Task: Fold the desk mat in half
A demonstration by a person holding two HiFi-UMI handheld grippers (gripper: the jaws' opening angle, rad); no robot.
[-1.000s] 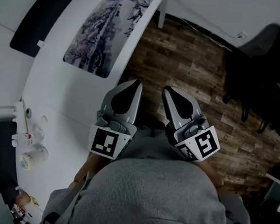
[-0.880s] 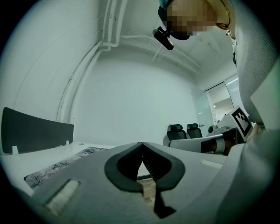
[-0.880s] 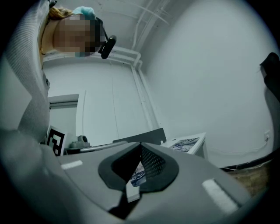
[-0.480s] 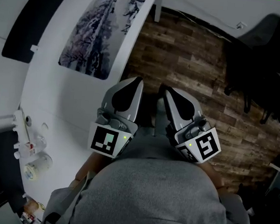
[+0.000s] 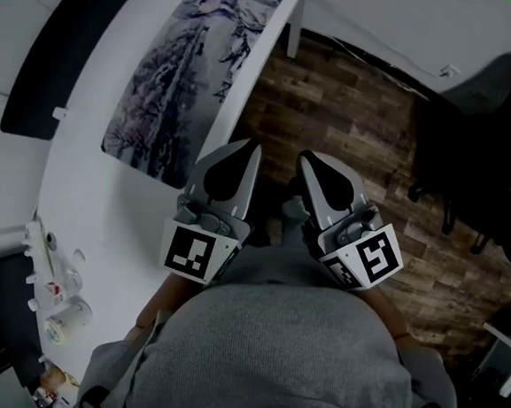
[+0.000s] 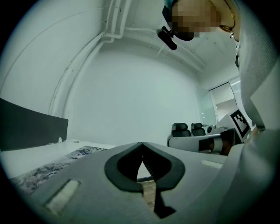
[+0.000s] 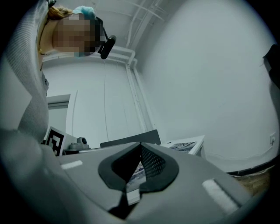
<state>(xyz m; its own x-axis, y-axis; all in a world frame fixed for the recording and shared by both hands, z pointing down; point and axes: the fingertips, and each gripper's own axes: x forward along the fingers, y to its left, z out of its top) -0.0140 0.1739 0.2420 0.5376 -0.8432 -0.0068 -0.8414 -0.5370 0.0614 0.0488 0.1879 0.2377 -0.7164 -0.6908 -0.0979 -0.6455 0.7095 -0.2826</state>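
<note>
Your L hand-held gripper (image 5: pixel 248 148) & R hand-held gripper (image 5: pixel 305 161): jaws together on both, nothing btwn. Unfolded desk mat (image 5: pixel 192 69) lies flat on desk (image 5: pixel 106 186), apart from both.

The desk mat (image 5: pixel 182 77) is cut by the top edge (white clutter (image 5: pixel 66 320) too small to identify).

Black chair (image 5: pixel 488 139) on wood floor (image 5: pixel 351 127)

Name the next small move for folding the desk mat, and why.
Probably reach toward the near end of the desk mat: left gripper and right gripper are shut, empty, close to the body; the mat lies flat on the table.
</note>
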